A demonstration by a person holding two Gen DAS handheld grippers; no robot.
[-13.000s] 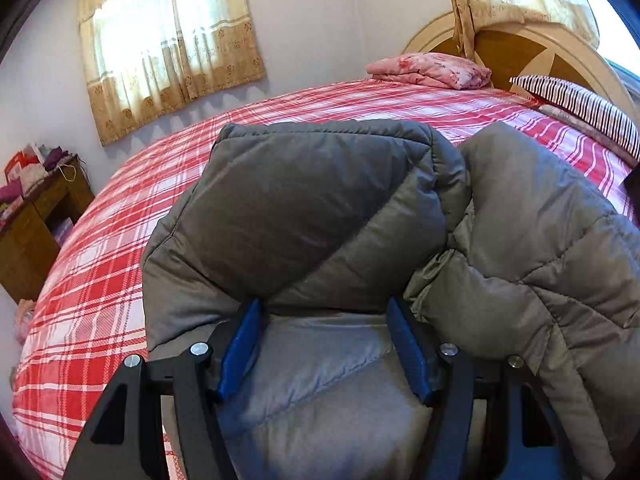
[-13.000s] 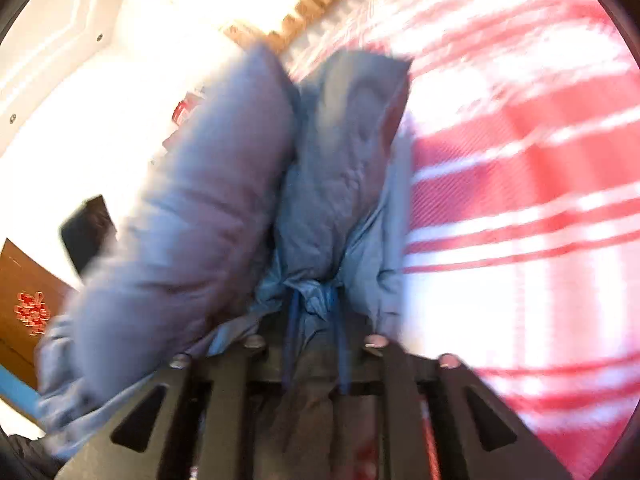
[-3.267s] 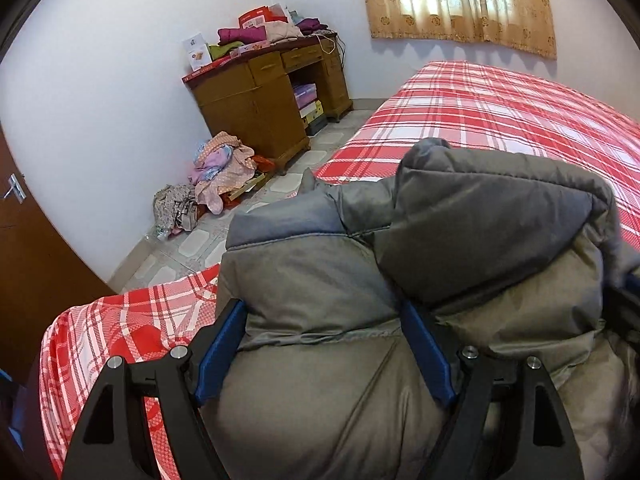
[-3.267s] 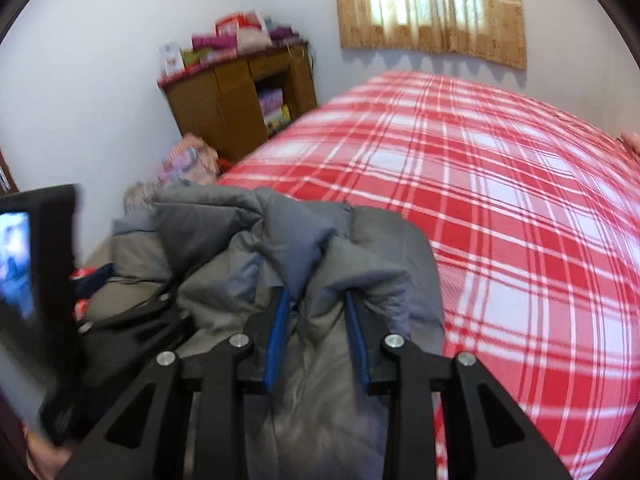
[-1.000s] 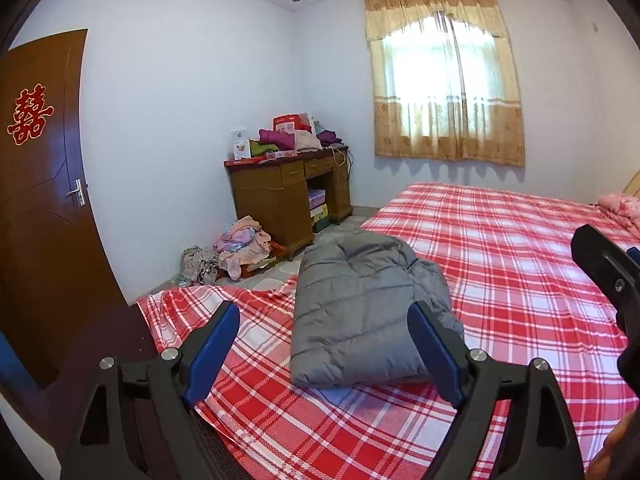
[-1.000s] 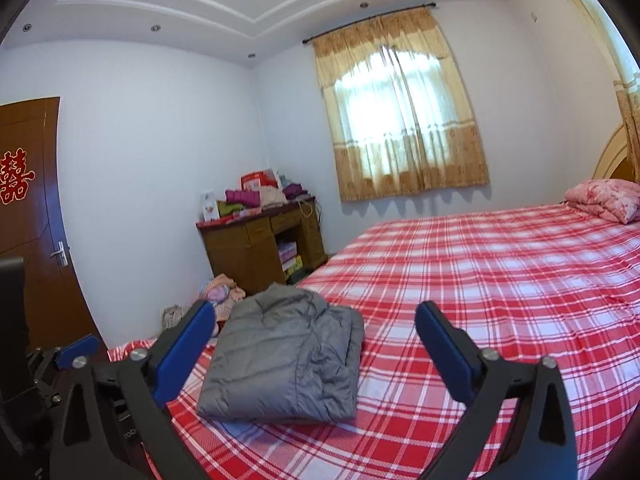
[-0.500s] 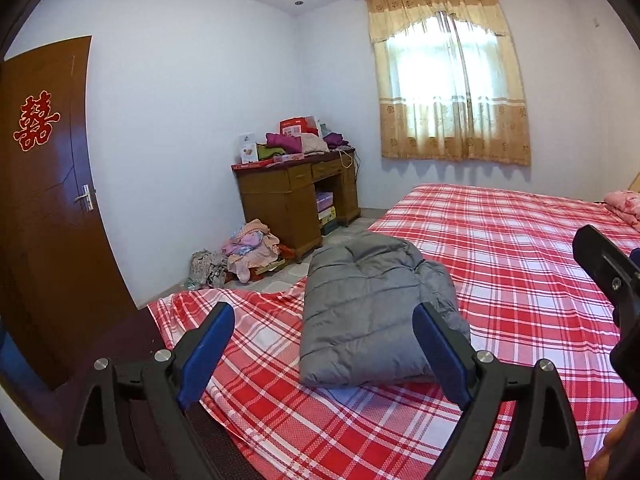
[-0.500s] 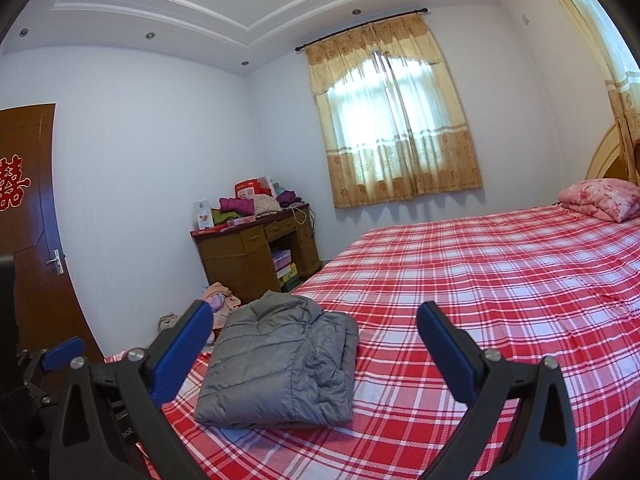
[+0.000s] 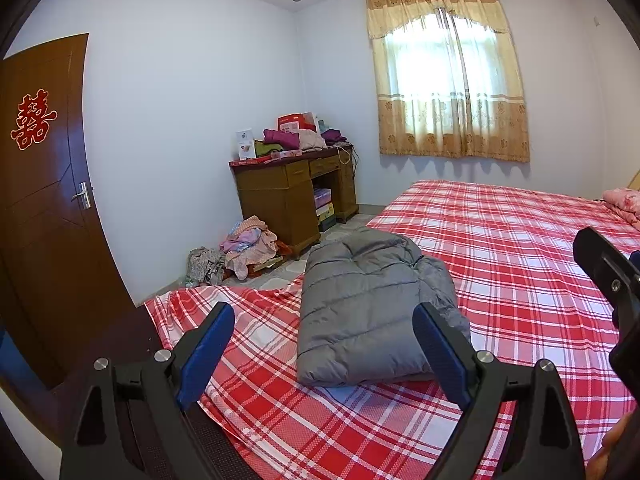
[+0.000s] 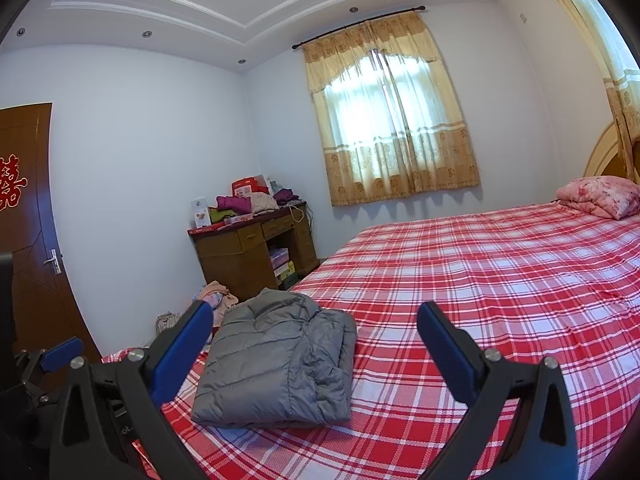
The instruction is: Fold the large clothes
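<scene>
Left wrist view: grey puffer jacket (image 9: 372,308) sits folded on the plaid bed (image 9: 520,260), at the corner nearest the desk (image 9: 296,196). Fold looks done imo, nothing left but backing off. Left gripper (image 9: 324,344) and right gripper (image 10: 316,344) both wide apart, empty, jacket well ahead of both.

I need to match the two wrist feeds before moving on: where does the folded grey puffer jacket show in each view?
Left wrist: the folded grey puffer jacket lies centre frame on the plaid bed, between the open left gripper fingers.
Right wrist: jacket sits lower left of centre, by the open right gripper left finger.
Shared landmark: the wooden desk behind it.
</scene>
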